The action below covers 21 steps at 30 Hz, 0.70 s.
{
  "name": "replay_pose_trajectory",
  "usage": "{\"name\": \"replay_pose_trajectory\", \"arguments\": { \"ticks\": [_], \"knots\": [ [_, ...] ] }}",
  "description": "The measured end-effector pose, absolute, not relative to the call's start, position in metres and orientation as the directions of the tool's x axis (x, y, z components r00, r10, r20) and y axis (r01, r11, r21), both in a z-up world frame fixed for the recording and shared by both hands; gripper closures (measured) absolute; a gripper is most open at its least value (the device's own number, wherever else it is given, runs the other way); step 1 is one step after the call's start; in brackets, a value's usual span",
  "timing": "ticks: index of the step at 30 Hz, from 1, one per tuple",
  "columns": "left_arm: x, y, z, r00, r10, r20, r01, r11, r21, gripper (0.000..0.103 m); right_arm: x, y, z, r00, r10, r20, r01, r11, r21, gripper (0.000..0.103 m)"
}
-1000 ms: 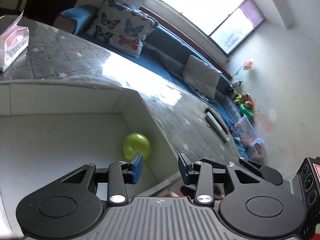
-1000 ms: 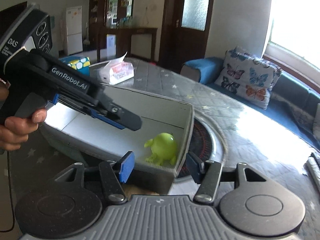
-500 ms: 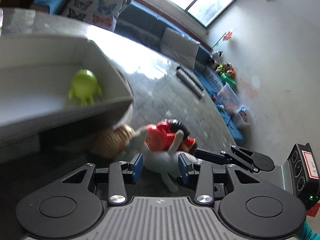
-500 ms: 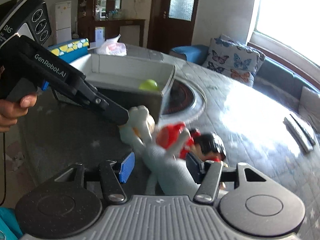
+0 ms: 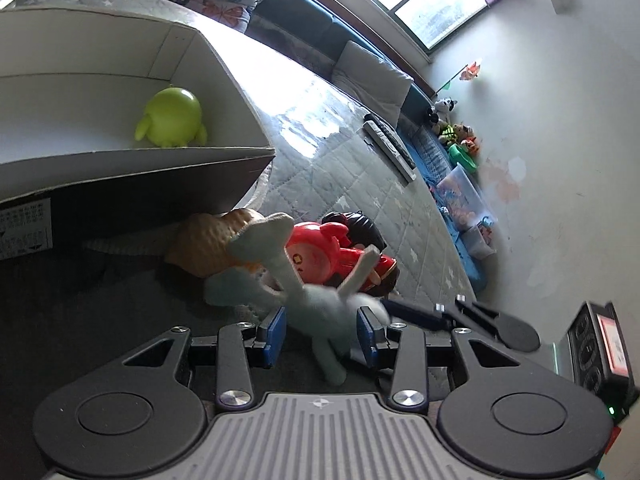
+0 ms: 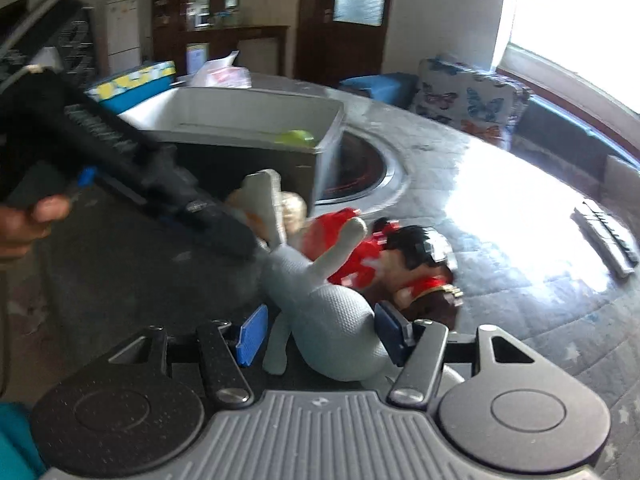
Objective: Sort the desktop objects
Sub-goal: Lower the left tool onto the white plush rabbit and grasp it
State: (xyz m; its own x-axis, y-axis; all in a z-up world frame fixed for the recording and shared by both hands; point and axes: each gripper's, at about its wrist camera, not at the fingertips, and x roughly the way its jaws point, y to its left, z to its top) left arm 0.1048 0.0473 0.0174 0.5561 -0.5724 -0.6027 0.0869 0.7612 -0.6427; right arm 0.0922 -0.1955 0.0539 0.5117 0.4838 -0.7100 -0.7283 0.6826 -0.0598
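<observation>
The grey plush toy (image 6: 332,320) lies on the table between the right gripper (image 6: 320,334)'s opening jaws, its pads not pressing it. At its 1 o'clock lies a red doll (image 6: 400,264). The left gripper (image 5: 322,330) is spread around the toy's leg; the white box (image 5: 224,80) at 11 o'clock holds a green figure (image 5: 172,118).

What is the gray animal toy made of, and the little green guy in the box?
The gray animal toy looks like soft stuffed fabric: its skin is matte and finely pebbled, with floppy limbs. The green figure looks like smooth hard plastic or vinyl, judging by its even, slightly glossy surface.
</observation>
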Motion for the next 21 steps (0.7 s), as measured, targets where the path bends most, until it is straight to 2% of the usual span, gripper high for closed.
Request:
{"name": "replay_pose_trajectory", "arguments": {
  "ticks": [10,15,21],
  "knots": [
    [0.111,0.054,0.003,0.551,-0.559,-0.620,0.009,0.747,-0.665,0.062,0.077,-0.189,0.052,0.494,0.475,-0.728,-0.752,0.654,-0.083,0.042],
    [0.117,0.055,-0.004,0.554,-0.581,-0.597,-0.017,0.709,-0.705,0.062,0.079,-0.189,0.046,0.499,0.459,-0.735,-0.750,0.653,-0.102,0.042],
    [0.123,0.052,-0.011,0.552,-0.604,-0.575,-0.035,0.672,-0.740,0.062,0.076,-0.190,0.042,0.524,0.447,-0.725,-0.742,0.658,-0.131,0.054]
  ]
}}
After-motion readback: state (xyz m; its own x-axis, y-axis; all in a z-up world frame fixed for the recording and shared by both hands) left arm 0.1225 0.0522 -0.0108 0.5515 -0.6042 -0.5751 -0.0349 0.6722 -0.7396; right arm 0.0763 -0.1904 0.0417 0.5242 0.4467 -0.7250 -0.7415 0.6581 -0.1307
